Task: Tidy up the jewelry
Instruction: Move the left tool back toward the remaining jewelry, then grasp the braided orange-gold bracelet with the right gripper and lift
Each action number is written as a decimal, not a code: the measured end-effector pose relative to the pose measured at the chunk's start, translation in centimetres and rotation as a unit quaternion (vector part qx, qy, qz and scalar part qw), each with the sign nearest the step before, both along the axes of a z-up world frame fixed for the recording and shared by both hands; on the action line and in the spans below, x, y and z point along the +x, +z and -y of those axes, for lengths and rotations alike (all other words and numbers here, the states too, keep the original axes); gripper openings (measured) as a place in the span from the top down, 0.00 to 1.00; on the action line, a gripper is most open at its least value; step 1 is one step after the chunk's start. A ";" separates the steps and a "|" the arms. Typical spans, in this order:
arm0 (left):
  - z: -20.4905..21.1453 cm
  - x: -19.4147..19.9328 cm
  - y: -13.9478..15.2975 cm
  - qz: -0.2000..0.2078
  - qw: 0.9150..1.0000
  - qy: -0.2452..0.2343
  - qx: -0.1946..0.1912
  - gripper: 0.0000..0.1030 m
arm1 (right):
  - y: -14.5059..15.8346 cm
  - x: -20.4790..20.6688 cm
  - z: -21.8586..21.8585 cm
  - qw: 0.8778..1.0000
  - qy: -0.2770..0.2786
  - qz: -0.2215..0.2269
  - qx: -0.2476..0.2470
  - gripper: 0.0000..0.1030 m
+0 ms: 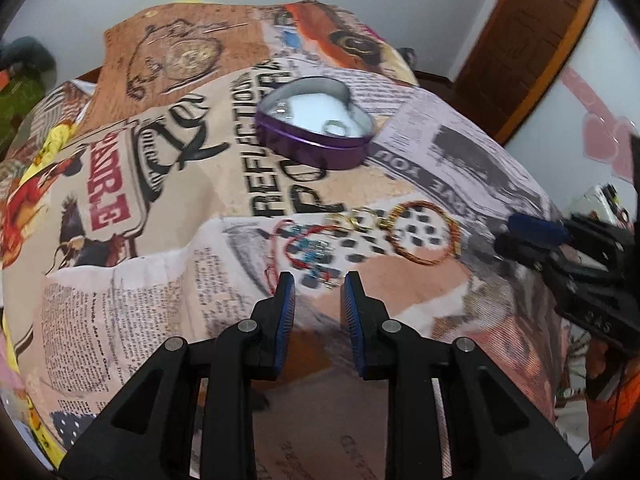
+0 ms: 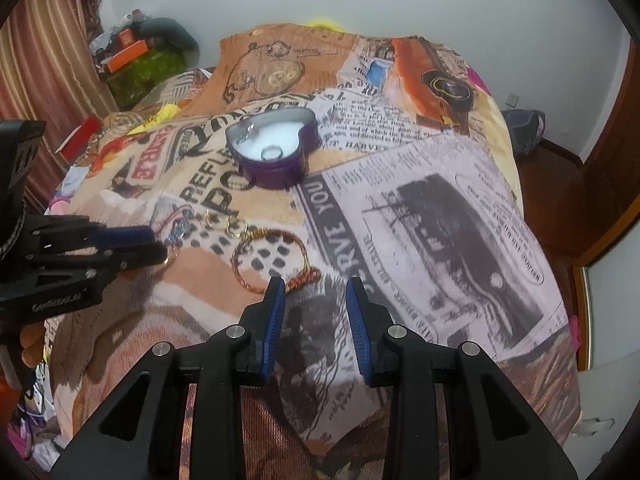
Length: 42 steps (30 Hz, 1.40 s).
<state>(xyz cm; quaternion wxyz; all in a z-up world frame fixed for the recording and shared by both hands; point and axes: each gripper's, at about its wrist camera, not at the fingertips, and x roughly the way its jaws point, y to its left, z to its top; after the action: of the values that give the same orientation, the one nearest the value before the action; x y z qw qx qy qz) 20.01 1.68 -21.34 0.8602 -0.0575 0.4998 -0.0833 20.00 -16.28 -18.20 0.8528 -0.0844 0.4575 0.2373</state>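
A purple heart-shaped tin stands open on the printed bedspread, with a ring and a silver piece inside. Nearer lie a red and gold bangle, gold earrings and a red bracelet with blue beads. My left gripper is open just short of the beaded bracelet; it also shows in the right wrist view. My right gripper is open, empty, just right of the bangle; it also shows in the left wrist view.
The bedspread covers a raised bed that drops away at the right edge. A wooden door stands at the right. Clutter and boxes sit beyond the bed's far left corner, beside a curtain.
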 end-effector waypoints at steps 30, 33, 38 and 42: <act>-1.3 0.9 -1.3 0.026 1.000 0.007 -0.016 0.94 | -2.8 1.8 -1.7 0.999 -0.004 -0.033 0.037 0.72; -1.4 0.6 -1.1 0.031 0.999 0.008 -0.009 0.94 | -3.1 1.7 -2.1 0.999 -0.002 -0.021 0.027 0.73; -2.0 0.0 -0.6 0.037 0.999 0.014 -0.005 0.95 | -3.1 1.7 -2.5 1.000 -0.004 -0.002 0.005 0.85; -2.3 -0.4 0.1 0.045 0.999 0.020 -0.007 0.95 | -3.0 2.0 -2.1 1.000 -0.008 -0.003 0.010 0.90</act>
<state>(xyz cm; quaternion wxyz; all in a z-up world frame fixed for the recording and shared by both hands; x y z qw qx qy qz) 19.65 4.00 -21.28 0.8828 -0.0698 0.4588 -0.0724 21.98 -14.21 -21.25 0.8542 -0.0711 0.4581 0.2355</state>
